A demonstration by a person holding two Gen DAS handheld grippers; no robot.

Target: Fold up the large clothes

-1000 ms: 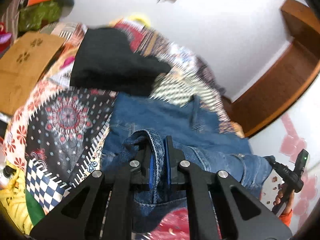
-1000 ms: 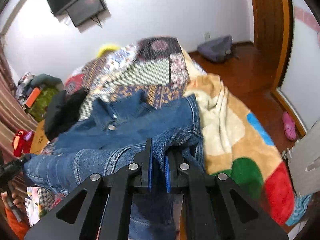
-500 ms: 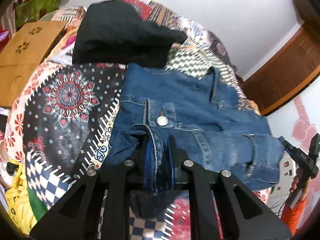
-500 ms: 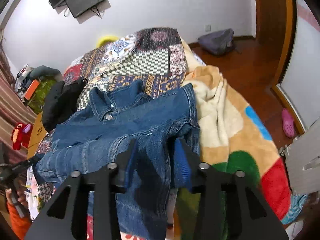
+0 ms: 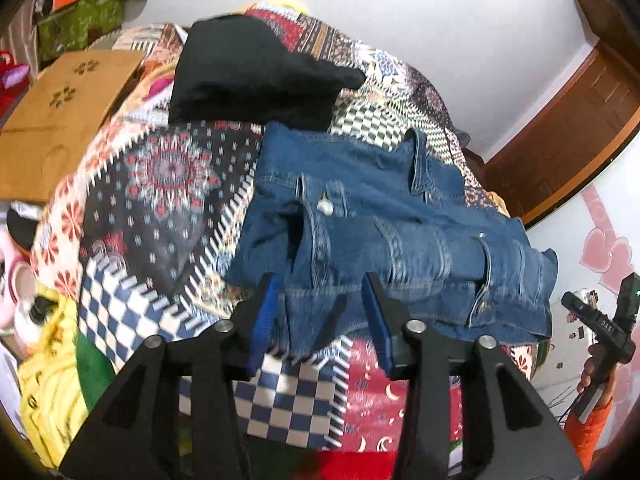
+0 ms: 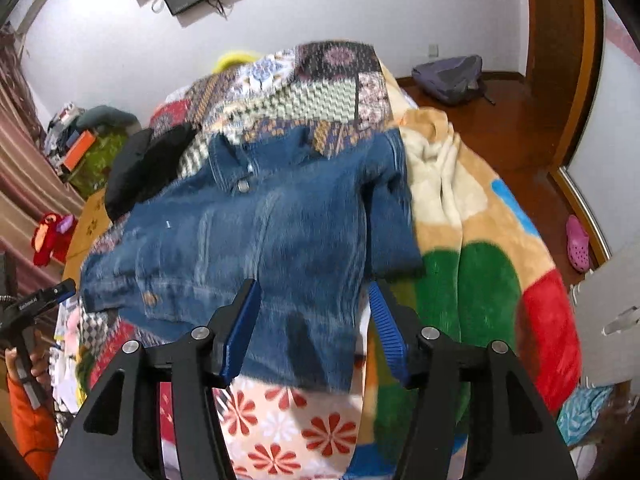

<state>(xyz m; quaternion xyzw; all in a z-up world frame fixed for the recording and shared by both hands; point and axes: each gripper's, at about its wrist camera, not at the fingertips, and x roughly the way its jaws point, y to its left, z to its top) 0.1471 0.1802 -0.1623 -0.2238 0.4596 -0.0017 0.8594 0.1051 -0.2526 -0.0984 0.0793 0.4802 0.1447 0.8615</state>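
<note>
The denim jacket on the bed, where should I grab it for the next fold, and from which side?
Probably the two near corners of the denim jacket, along the folded edge lying closest to you. Come from the near side, angled down: the left gripper and right gripper, jaws just opened, already straddle that edge, and the collar points away.

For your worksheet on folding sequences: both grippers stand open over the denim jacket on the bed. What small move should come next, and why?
Probably draw both grippers back. The left gripper and right gripper have just opened, and the denim jacket lies released, folded on the patterned bedspread.
</note>
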